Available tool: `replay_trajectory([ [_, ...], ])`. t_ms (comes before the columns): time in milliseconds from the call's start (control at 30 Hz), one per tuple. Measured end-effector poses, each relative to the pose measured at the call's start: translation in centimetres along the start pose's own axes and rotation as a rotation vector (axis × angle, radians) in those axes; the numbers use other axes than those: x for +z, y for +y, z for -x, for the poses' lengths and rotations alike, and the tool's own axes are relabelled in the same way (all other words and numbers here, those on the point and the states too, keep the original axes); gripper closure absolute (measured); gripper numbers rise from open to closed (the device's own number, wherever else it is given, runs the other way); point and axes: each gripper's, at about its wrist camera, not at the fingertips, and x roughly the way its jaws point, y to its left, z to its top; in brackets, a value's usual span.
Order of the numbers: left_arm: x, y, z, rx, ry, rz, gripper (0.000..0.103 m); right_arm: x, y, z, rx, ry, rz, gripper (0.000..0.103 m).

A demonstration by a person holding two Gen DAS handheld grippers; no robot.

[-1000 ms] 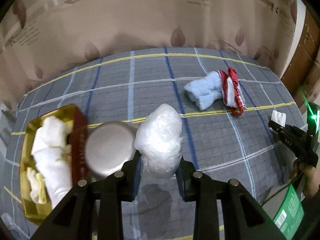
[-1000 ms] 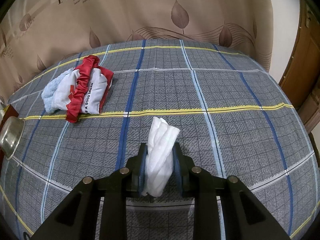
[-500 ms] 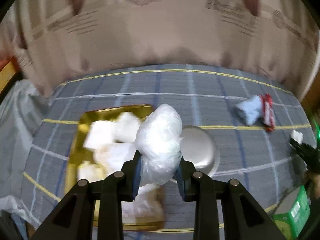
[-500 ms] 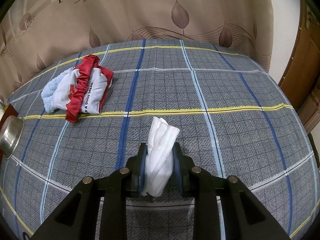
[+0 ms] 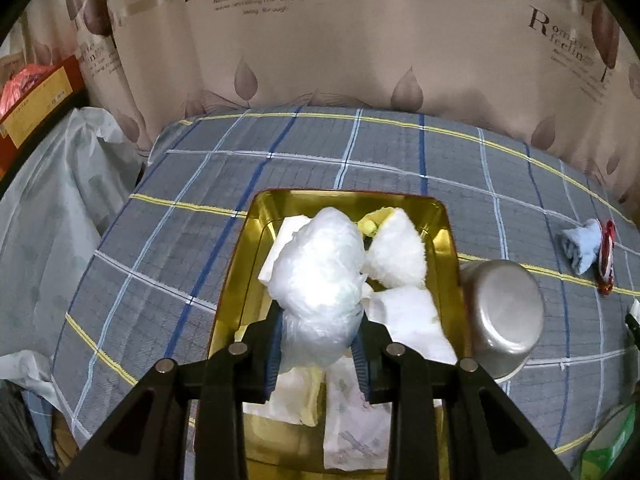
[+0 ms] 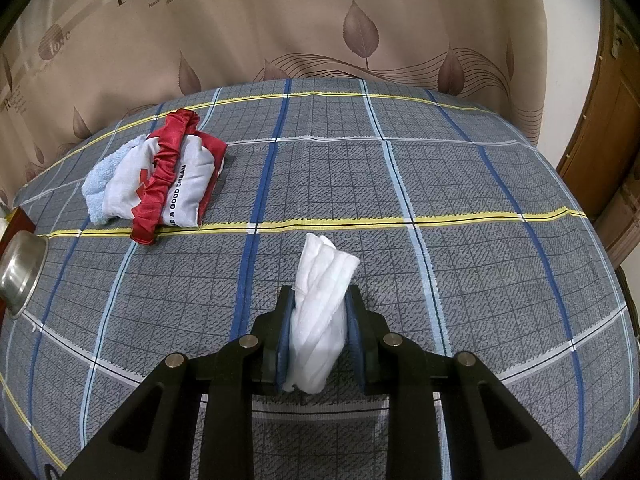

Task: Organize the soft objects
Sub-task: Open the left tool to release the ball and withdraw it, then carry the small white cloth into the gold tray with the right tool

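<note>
Two grippers, each carrying something soft. Seen from the left wrist, the left gripper (image 5: 318,354) pinches a crinkly white bag (image 5: 320,276) directly above the gold tray (image 5: 256,240), likely ready to drop it among the white cloths (image 5: 396,256) there; a steel bowl (image 5: 500,312) sits at the tray's 3 o'clock. Seen from the right wrist, the right gripper (image 6: 320,340) clamps a folded white cloth (image 6: 322,300) over the plaid bedsheet (image 6: 460,184), seemingly waiting. At 10 o'clock lies a red-and-white pouch (image 6: 168,178) on a blue towel (image 6: 98,182), before a leaf-print curtain (image 6: 320,20).
</note>
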Motion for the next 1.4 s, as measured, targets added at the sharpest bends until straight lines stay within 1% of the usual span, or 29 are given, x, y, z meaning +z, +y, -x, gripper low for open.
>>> replay_trajectory([
  [233,0.2,0.8,-1.6,-0.019,0.040,0.016,0.072,0.0,0.0,0.0,-0.001,0.000,0.001,0.079],
  [333,0.4,1.0,-2.3,-0.025,0.067,0.024,0.070,-0.1,0.0,-0.1,-0.001,-0.001,0.000,0.079],
  [400,0.4,1.1,-2.7,-0.025,0.082,0.026,0.065,-0.1,0.0,-0.1,0.000,-0.001,0.000,0.079],
  [467,0.5,1.2,-2.9,-0.019,0.085,0.021,0.056,-0.1,0.0,-0.1,0.000,-0.001,0.000,0.079],
  [500,0.5,1.2,-2.9,-0.019,0.084,0.024,0.054,-0.1,0.0,-0.1,0.000,-0.001,0.000,0.079],
  [767,0.8,1.9,-1.5,-0.044,0.078,0.033,0.053,-0.1,0.0,-0.1,0.000,-0.001,0.000,0.079],
  [967,0.3,3.2,-0.1,-0.053,0.073,0.058,0.053,-0.1,-0.1,-0.1,0.001,-0.001,0.000,0.079],
  [1033,-0.2,3.8,0.3,-0.047,0.070,0.062,0.053,0.0,0.0,-0.1,0.001,-0.001,-0.001,0.079],
  [1167,-1.5,5.9,1.2,-0.035,0.042,0.124,0.053,-0.1,-0.2,-0.1,0.007,-0.001,-0.005,0.079],
  [1333,-3.2,8.0,1.5,0.045,0.020,0.155,0.053,-0.1,-0.2,-0.1,0.016,-0.001,-0.011,0.078],
  [1400,-4.0,9.0,1.6,0.060,0.012,0.168,0.053,-0.1,-0.2,-0.1,0.016,-0.001,-0.011,0.078],
])
